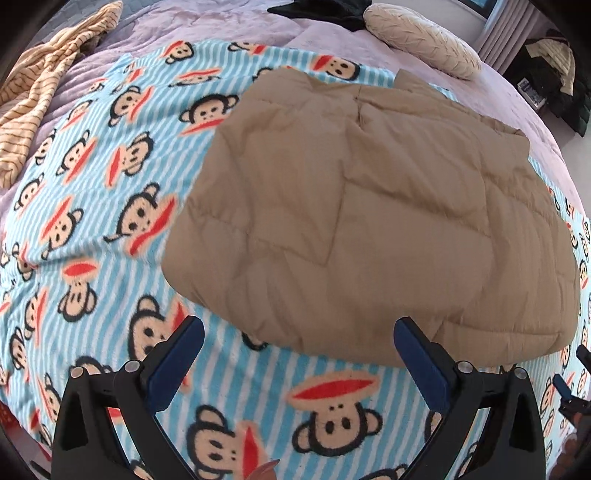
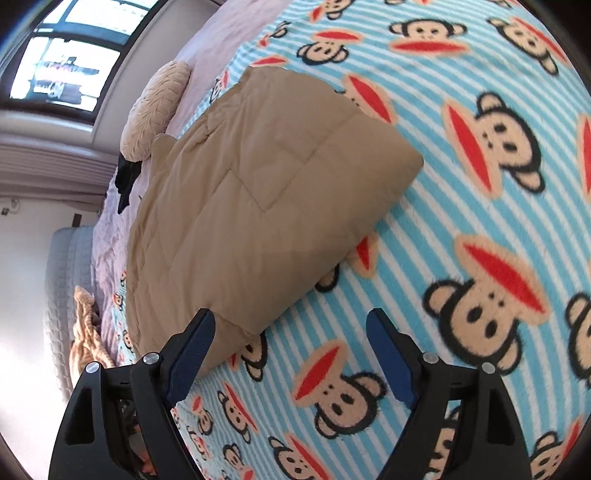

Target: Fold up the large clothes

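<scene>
In my left wrist view, the left gripper (image 1: 298,334) is released: its two blue-padded fingers (image 1: 177,365) stand wide apart and nothing is between them. They hang over the fleece blanket with light blue and white stripes and monkey faces (image 1: 110,192), which covers the near part of the bed. The task's thing, a folded tan quilted padded garment (image 1: 369,221), lies flat on this blanket, just beyond the fingertips and a little to the right. The right finger overlaps its near edge in the picture; I cannot tell if it touches. Far left, a crumpled beige cloth with thin dark stripes (image 1: 40,96) lies on the pale lilac bedcover (image 1: 229,26). Far right I see a cream oval cushion with a pleated surface (image 1: 424,40), and beside it some black cloth (image 1: 325,11). At the right edge, a small part of the other gripper shows.

In my right wrist view, the right gripper (image 2: 290,326) is also released, fingers (image 2: 192,354) well apart with only the blanket (image 2: 443,240) between them. The garment (image 2: 258,206) lies to the left and farther; its near corner is just beside the left finger. The cushion (image 2: 151,110) is beyond it, under a window (image 2: 62,66).
</scene>
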Available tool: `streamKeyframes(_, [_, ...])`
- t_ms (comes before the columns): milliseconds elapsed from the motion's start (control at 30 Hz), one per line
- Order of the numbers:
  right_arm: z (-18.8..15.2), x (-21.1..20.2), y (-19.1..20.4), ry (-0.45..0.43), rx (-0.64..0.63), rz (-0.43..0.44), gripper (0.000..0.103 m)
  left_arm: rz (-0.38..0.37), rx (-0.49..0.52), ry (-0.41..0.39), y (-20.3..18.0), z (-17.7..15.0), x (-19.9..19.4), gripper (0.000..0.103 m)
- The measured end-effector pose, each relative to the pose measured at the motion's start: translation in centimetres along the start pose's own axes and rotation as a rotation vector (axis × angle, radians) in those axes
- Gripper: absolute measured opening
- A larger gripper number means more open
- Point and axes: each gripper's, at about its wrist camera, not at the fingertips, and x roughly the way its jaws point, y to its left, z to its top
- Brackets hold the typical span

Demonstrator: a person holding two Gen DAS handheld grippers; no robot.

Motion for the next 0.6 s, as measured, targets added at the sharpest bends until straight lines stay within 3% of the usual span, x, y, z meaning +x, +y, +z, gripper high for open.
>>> streamKeyframes(267, [0.3, 1.3, -0.2, 0.022, 0.033, 0.059, 0.087, -0.007, -0.049, 0.01, 0.6, -0.6, 0.5, 0.103])
streamKeyframes(300, [0.3, 1.4, -0.2, 0.019, 0.037, 0.066, 0.089, -0.01, -0.062, 0.009, 0.9, -0.6, 0.5, 0.103])
streamKeyframes(333, [0.3, 1.4, -0.1, 0.013, 0.037, 0.074, 0.1, -0.012, -0.07, 0.012, 1.2, -0.7, 0.7, 0.103])
streamKeyframes(433, [0.4, 1.4, 0.0, -0.011, 0.048, 0.111, 0.103, -0.019, -0.093, 0.022, 1.9, -0.9, 1.1, 0.103])
streamKeyframes(500, [0.3, 1.5, 0.0, -0.009, 0.066, 0.131, 0.103, -0.072, -0.116, 0.034, 2.4, -1.1, 1.3, 0.103])
streamKeyframes(600, [0.6, 2.1, -0.3, 0.016, 0.095, 0.158, 0.103, -0.224, -0.204, 0.048, 3.8, -1.4, 1.7, 0.103])
